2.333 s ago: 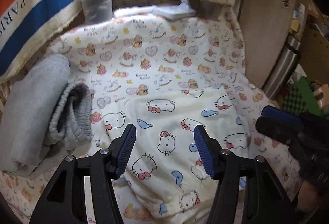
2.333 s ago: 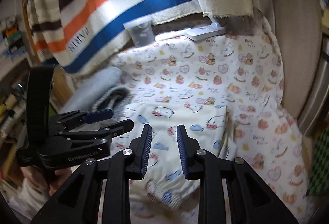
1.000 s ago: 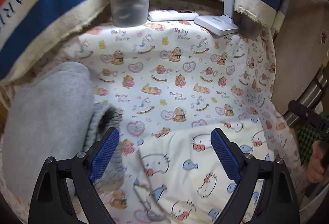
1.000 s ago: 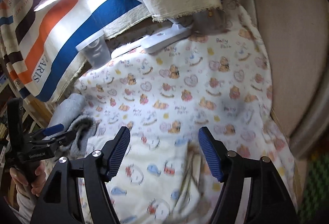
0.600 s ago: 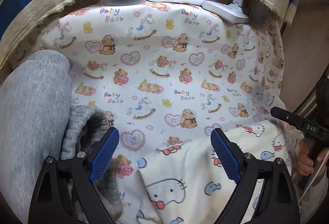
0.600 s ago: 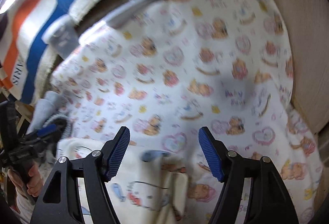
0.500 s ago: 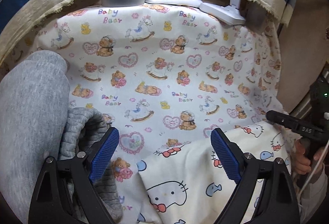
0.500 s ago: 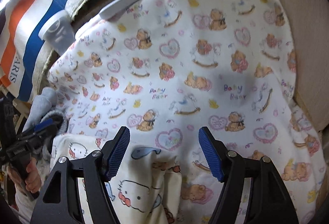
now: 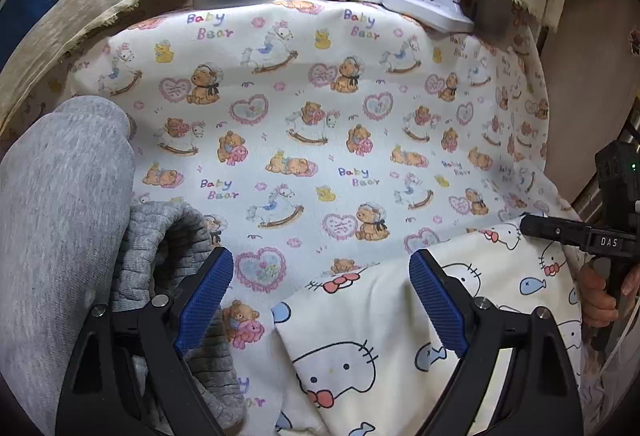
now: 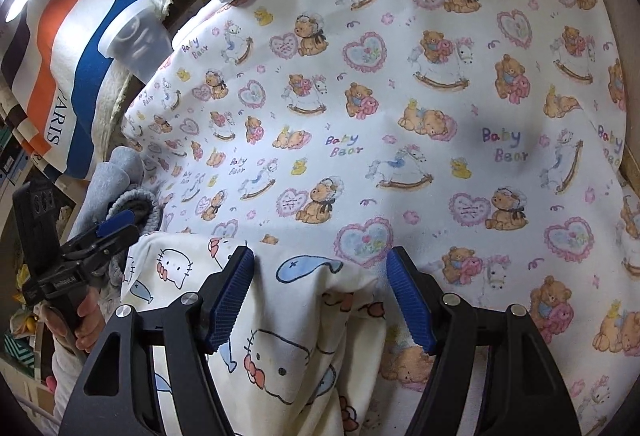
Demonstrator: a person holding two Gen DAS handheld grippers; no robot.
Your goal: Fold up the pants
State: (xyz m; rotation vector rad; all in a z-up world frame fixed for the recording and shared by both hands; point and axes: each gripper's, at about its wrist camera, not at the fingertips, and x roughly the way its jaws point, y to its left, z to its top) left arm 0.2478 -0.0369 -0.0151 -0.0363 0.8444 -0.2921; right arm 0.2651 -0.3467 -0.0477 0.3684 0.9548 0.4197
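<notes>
The cream cat-print pants lie on the bear-print sheet covering the surface, near the bottom of both views. The left gripper hangs spread wide over their upper left edge, gripping nothing. The right gripper is equally spread above their right edge. Grey clothing sits just left of the pants.
</notes>
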